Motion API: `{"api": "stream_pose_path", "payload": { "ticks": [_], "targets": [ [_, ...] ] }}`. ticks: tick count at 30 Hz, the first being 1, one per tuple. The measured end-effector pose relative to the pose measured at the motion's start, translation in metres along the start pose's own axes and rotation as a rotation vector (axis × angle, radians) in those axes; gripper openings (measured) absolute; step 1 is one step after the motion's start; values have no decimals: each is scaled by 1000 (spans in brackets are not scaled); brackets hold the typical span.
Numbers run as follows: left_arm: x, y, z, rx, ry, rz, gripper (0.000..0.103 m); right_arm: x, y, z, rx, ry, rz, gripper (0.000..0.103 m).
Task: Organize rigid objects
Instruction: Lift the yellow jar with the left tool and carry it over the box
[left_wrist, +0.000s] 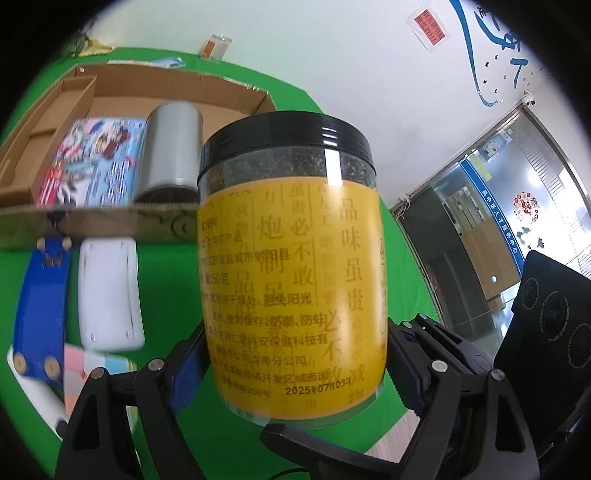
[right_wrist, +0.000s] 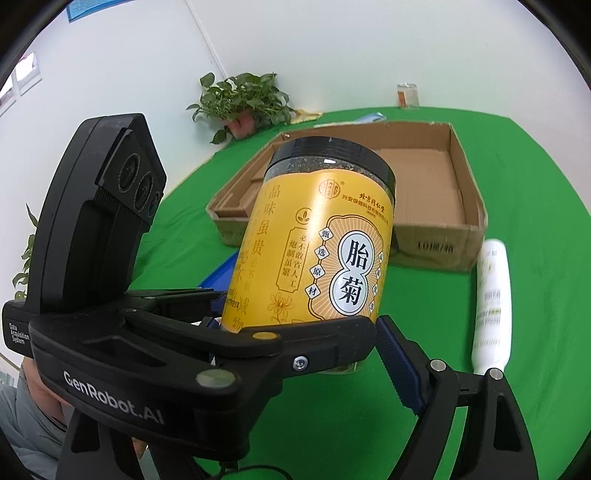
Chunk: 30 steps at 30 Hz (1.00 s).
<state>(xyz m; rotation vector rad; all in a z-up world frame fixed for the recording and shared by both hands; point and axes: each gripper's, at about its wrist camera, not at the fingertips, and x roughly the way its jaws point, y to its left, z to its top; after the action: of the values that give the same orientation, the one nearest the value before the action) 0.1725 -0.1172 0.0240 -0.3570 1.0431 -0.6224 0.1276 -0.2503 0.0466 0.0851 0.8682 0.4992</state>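
My left gripper (left_wrist: 291, 354) is shut on a yellow-labelled jar with a black lid (left_wrist: 291, 258), holding it upright above the green table, near the front of the cardboard box (left_wrist: 236, 99). The jar also shows in the right wrist view (right_wrist: 325, 236), tilted, with the left gripper's body (right_wrist: 155, 354) in front of it. The box holds a colourful book (left_wrist: 92, 162) and a grey cylinder (left_wrist: 170, 151). My right gripper (right_wrist: 332, 373) is open and empty; only its right blue-padded finger (right_wrist: 402, 369) shows, and it sits just below the jar.
A blue flat object (left_wrist: 40, 306), a white case (left_wrist: 110, 291) and pastel blocks (left_wrist: 96, 365) lie left of the jar. A white bottle (right_wrist: 493, 306) lies beside the box's right corner. A potted plant (right_wrist: 240, 103) and a glass jar (right_wrist: 406, 96) stand at the table's far edge.
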Motion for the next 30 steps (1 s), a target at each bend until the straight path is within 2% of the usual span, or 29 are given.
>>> {"api": "stream_pose_path", "payload": {
  "ticks": [5, 9, 15, 19, 23, 30],
  "targets": [
    [1, -6, 24, 38, -24, 35, 85, 5, -2, 30, -34, -15, -11, 83],
    [8, -6, 50, 45, -27, 30, 85, 11, -12, 64, -51, -11, -27, 83],
    [35, -7, 101, 33, 9, 37, 85, 28, -39, 113, -39, 20, -25, 83],
    [55, 0, 123, 13, 50, 45, 85, 50, -62, 141, -31, 78, -18, 83],
    [73, 6, 128, -6, 94, 59, 85, 70, -83, 150, -17, 134, -2, 83],
    [104, 11, 123, -24, 180, 91, 85, 97, -108, 139, 27, 207, 23, 83]
  ]
}}
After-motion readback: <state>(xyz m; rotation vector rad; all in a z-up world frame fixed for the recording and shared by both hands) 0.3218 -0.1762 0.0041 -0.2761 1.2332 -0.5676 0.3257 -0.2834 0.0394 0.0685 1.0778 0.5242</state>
